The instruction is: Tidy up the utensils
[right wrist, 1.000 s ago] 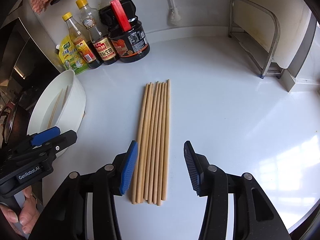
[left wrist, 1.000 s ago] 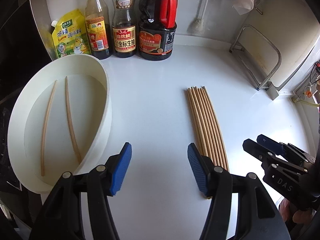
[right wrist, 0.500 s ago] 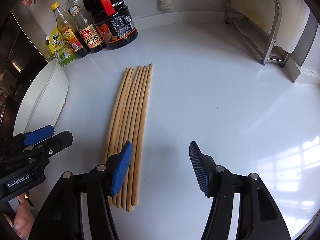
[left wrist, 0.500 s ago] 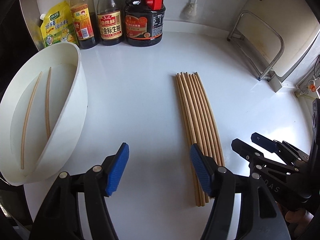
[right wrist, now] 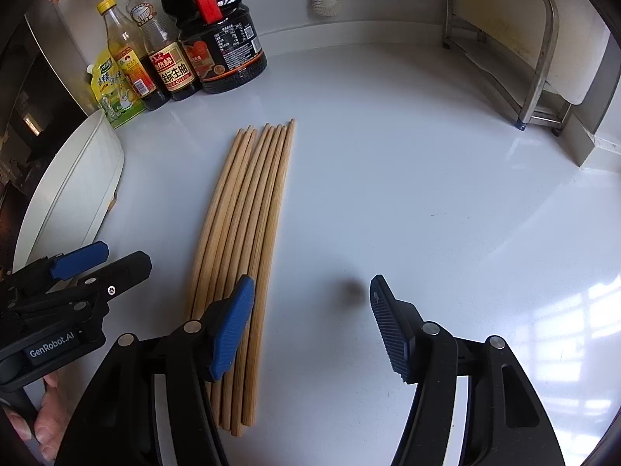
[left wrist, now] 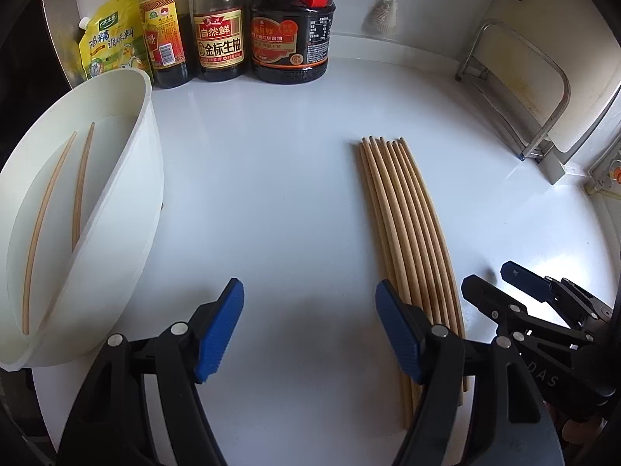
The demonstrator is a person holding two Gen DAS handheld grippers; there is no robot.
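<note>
**Two chopsticks binned, the bundle left on the counter**

We note the chopstick bundle [right wrist: 248, 240] lying flat on the white counter [right wrist: 427, 194], sticks side by side and touching, tips toward the sauce bottles [left wrist: 221, 27]. Two loose chopsticks [left wrist: 58, 209] already lie inside the white tub [left wrist: 128, 209], which sits well apart to the left. We judge the sorting barely begun: most sticks remain.

Our right gripper [right wrist: 308, 322] hangs just right of the bundle, its left pad over the outer sticks, jaws opening, nothing between them. Our left gripper [left wrist: 308, 330] hovers between tub and bundle, jaws likewise opening, empty. Neither holds anything yet. A metal rack [right wrist: 535, 58] stands far right.
</note>
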